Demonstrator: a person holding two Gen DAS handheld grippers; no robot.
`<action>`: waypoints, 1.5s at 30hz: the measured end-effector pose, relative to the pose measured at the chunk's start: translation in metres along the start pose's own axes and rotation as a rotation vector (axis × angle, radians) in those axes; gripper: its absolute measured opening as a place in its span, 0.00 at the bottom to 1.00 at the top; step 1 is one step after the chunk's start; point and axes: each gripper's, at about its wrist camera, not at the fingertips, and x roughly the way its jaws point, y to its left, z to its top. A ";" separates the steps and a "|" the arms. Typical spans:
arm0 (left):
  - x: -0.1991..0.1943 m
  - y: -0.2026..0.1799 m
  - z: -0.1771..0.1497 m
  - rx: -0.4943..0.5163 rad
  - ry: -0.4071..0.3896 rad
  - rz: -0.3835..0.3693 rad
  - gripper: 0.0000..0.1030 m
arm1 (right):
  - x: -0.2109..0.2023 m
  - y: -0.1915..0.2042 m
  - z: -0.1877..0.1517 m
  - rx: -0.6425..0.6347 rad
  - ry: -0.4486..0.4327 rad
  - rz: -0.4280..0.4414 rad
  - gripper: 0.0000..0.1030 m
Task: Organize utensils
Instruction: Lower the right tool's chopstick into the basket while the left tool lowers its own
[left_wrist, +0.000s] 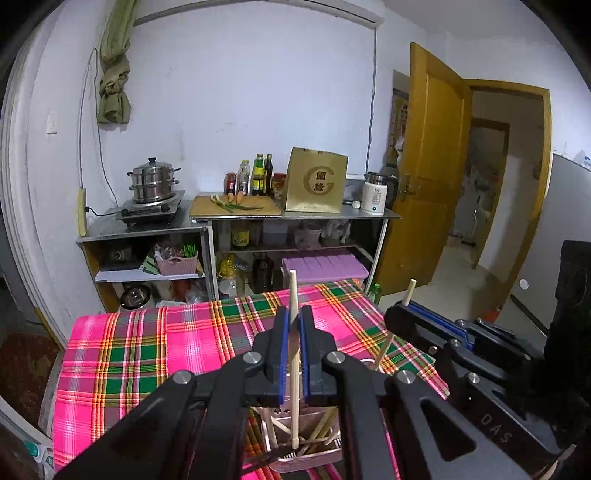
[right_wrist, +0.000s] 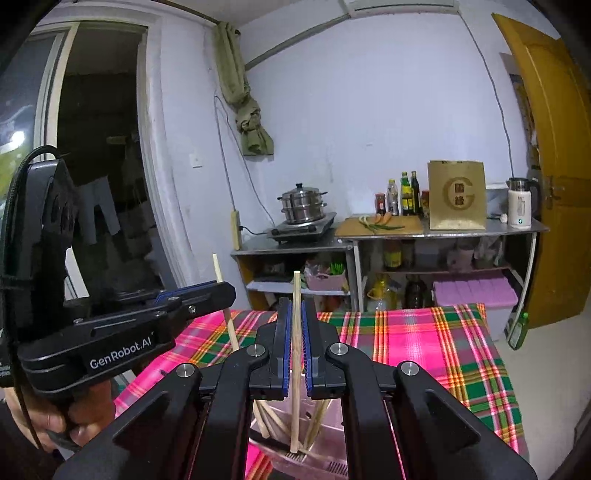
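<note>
My left gripper (left_wrist: 294, 311) is shut on a pale wooden chopstick (left_wrist: 293, 288) that stands upright between its blue pads. The stick's lower end hangs just over a pink perforated holder (left_wrist: 314, 461) with several chopsticks inside. To the right, my right gripper (left_wrist: 400, 308) pinches a second, tilted chopstick (left_wrist: 410, 291). In the right wrist view, the right gripper (right_wrist: 295, 317) is shut on its upright chopstick (right_wrist: 296, 288) above the same holder (right_wrist: 332, 430). The left gripper (right_wrist: 225, 290) sits to the left, gripping its chopstick (right_wrist: 217, 266), with a hand (right_wrist: 48, 417) on its grip.
The holder stands on a table under a pink and green plaid cloth (left_wrist: 147, 354). Behind it, steel shelves (left_wrist: 147, 230) carry a steamer pot (left_wrist: 153, 181), a cutting board (left_wrist: 236, 206), bottles, a gold bag (left_wrist: 316, 181) and a kettle (left_wrist: 375, 197). A yellow door (left_wrist: 424, 166) stands open at right.
</note>
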 end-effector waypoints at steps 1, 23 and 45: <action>0.003 0.000 -0.001 -0.001 0.003 0.000 0.06 | 0.005 -0.002 -0.003 0.004 0.004 -0.002 0.05; 0.034 -0.005 -0.041 0.028 0.126 0.011 0.06 | 0.031 -0.007 -0.042 0.009 0.141 -0.020 0.05; 0.021 -0.001 -0.051 -0.011 0.139 -0.002 0.13 | 0.015 -0.010 -0.048 0.010 0.157 -0.011 0.12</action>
